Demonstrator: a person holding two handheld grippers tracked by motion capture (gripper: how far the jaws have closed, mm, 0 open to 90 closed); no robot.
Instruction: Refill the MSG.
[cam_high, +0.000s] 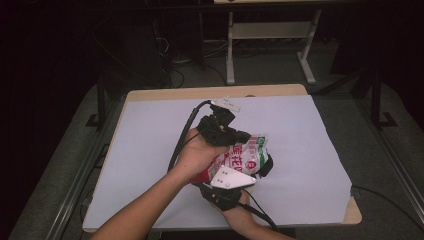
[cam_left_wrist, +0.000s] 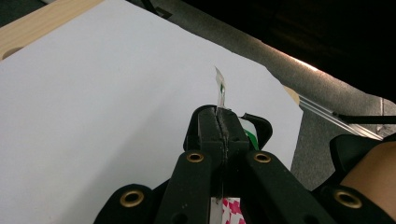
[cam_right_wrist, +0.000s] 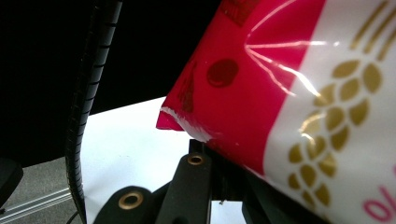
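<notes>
Both grippers are clamped on one snack bag (cam_high: 245, 157), which hangs lifted just above the white-covered tabletop (cam_high: 150, 150) near its middle. From the high view, the left gripper (cam_high: 239, 136) pinches the bag's edge at about 11 o'clock of the pack, and the right gripper (cam_high: 257, 172), under its grey plate, grips the side toward 5 o'clock. Judging by this two-sided hold, the pack looks ready to be pulled open or carried; no tear is visible, so the main work seems still ahead. Seen from the left gripper view, that gripper (cam_left_wrist: 223, 122) has its jaws pressed together on a thin sliver of the bag's seal (cam_left_wrist: 220, 88) sticking up at 12 o'clock. Seen from the right gripper view, the red and white bag (cam_right_wrist: 289, 102) covers the right gripper (cam_right_wrist: 219, 154), whose jaws are closed on its lower edge.
</notes>
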